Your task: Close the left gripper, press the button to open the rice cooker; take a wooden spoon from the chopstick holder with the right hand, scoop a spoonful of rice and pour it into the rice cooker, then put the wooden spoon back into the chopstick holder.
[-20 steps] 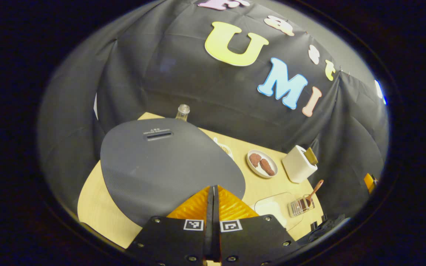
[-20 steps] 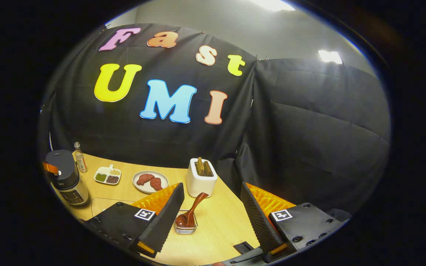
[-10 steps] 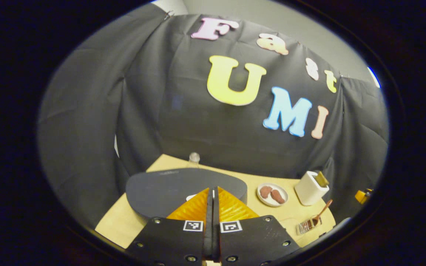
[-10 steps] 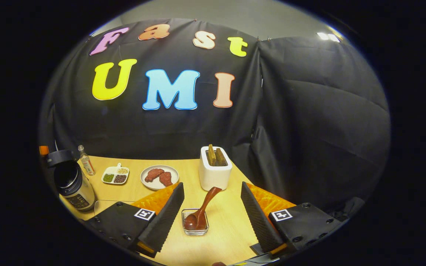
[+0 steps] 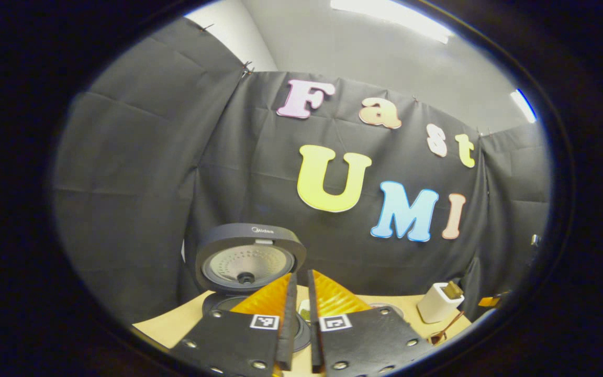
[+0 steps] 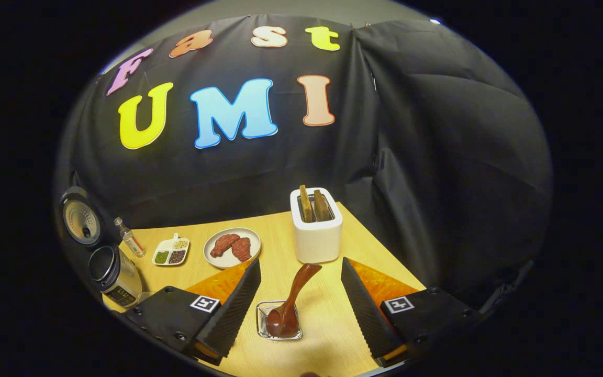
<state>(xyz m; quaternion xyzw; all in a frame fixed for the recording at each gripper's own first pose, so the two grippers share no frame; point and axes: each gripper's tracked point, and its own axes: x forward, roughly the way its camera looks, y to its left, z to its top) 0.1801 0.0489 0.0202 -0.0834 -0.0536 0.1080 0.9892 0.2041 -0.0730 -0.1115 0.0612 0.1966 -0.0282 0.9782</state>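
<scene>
Lid of the rice cooker (image 5: 250,257) stands upright, inner plate facing the left gripper view; the pot mouth sits just below it. Button step reads as done. In the right gripper view the cooker (image 6: 108,272) sits at the bench's far left, at about 9 o'clock, lid up.

Left tool (image 5: 300,319): fingers nearly together, a thin gap between them, gripping nothing, raised just in front of the cooker.

Right tool (image 6: 300,301): fingers spread wide, empty, hovering over the bench (image 6: 275,235). Wooden spoon (image 6: 292,302) leans in the wire chopstick holder (image 6: 262,325) between the two fingers, bowl down, handle tilted toward 1 o'clock. No contact seen.

Left to do, by my judgement: grasp spoon, scoop rice, pour into cooker, return spoon. Where the rice lies I cannot tell.

Around: white toaster (image 6: 316,225) with two slices, just beyond the spoon at 12 o'clock; plate of brown meat pieces (image 6: 232,247) at 11 o'clock; divided dish of grains (image 6: 170,252) and small bottle (image 6: 130,240) farther toward 10 o'clock, near the cooker.

In the way: toaster stands close behind the spoon handle, so a lift wants care. Plate and dish lie along the path to the cooker.
</scene>
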